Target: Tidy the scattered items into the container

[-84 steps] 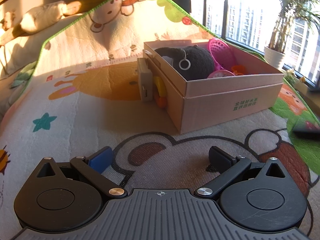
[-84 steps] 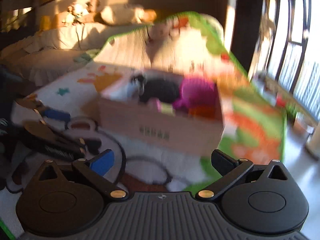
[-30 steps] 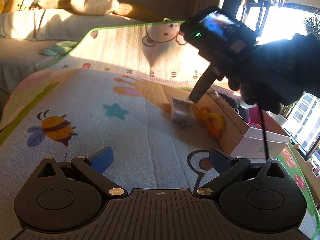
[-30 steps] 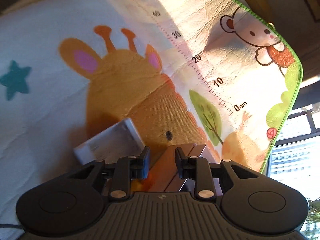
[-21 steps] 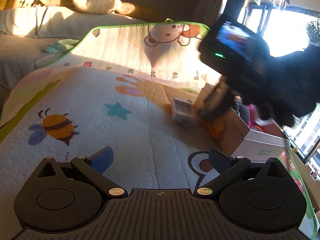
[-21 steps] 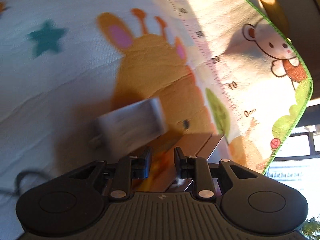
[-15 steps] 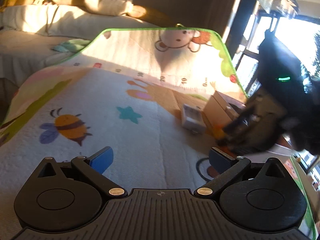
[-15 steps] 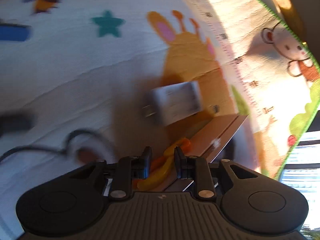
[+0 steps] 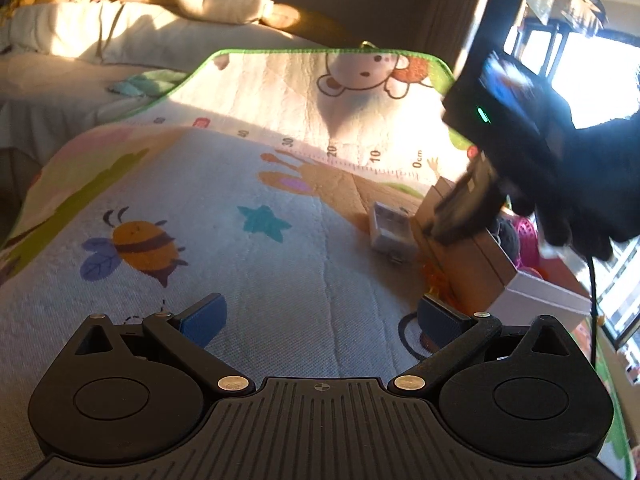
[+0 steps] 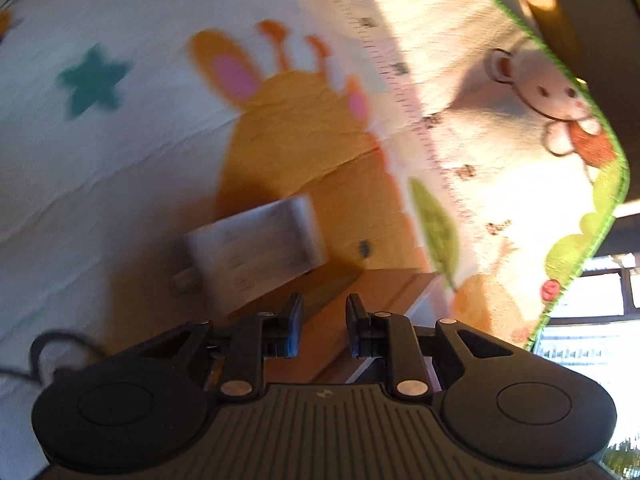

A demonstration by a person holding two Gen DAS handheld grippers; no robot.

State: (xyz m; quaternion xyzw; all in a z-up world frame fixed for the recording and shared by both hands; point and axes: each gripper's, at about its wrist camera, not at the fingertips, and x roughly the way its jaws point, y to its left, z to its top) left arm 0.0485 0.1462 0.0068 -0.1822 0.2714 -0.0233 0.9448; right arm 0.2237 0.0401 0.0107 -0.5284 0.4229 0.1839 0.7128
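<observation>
left tool (image 9: pixel 320 320) low over the play mat (image 9: pixel 200 208), fingers spread wide, nothing between them. right tool (image 10: pixel 322 322) tipped down over the cardboard box (image 10: pixel 340 312) edge, jaws nearly together with a narrow gap and nothing in it. at its 11 o'clock the small white box (image 10: pixel 256 252) lies on the mat just beside the container. in the left view an orange ring toy (image 9: pixel 436 276) sits at 2 o'clock beside the box wall. risk: descending so narrow, the fingers may shove the white box away or catch the cardboard rim.
</observation>
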